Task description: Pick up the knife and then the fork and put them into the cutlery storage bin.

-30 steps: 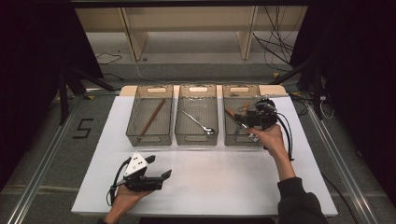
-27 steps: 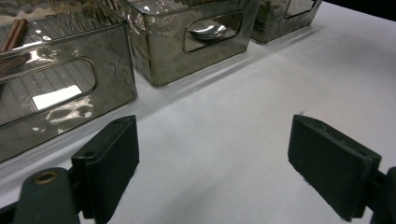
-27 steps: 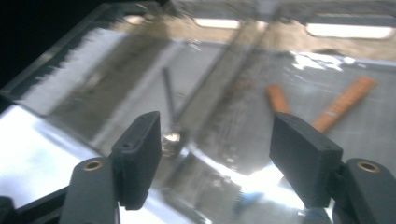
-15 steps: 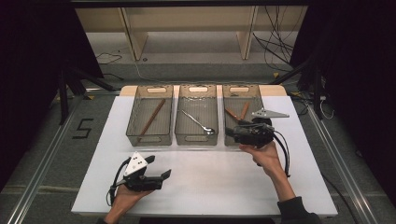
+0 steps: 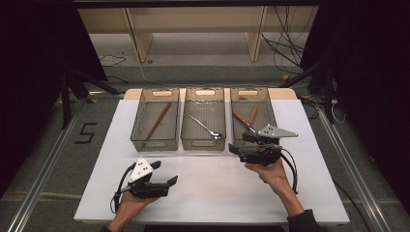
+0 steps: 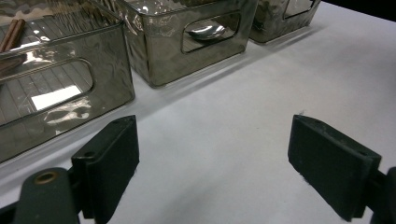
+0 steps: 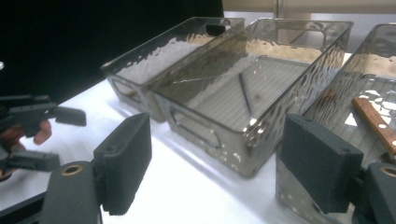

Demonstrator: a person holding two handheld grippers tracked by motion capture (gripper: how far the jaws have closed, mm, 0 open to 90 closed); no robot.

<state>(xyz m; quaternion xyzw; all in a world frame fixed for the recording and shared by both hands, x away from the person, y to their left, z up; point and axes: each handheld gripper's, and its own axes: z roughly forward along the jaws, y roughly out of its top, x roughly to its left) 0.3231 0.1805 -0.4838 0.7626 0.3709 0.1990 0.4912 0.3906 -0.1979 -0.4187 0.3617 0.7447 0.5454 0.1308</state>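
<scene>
Three smoky clear bins stand in a row on the white table (image 5: 290, 193). The left bin (image 5: 154, 146) holds brown chopsticks (image 5: 157, 123), the middle bin (image 5: 203, 145) a metal spoon (image 5: 205, 126), and the right bin (image 5: 247, 91) wooden-handled knives (image 5: 244, 119). My right gripper (image 5: 239, 143) hovers at the right bin's near end, pointing left. Its jaws have just been opening and stand open with nothing between them (image 7: 219, 163). My left gripper (image 5: 164, 173) rests low over the table in front of the left bin, open and empty (image 6: 233, 154).
In the right gripper view a knife handle (image 7: 378, 126) lies in the bin at right, and the other hand's gripper (image 7: 42, 121) shows at left. Wooden shelving (image 5: 193, 29) and cables (image 5: 290, 48) lie beyond the table. White table stretches between the two hands.
My right gripper has drawn back from over the right bin to its near end, sinking a little, and its jaws stand wider. The left gripper has stayed put.
</scene>
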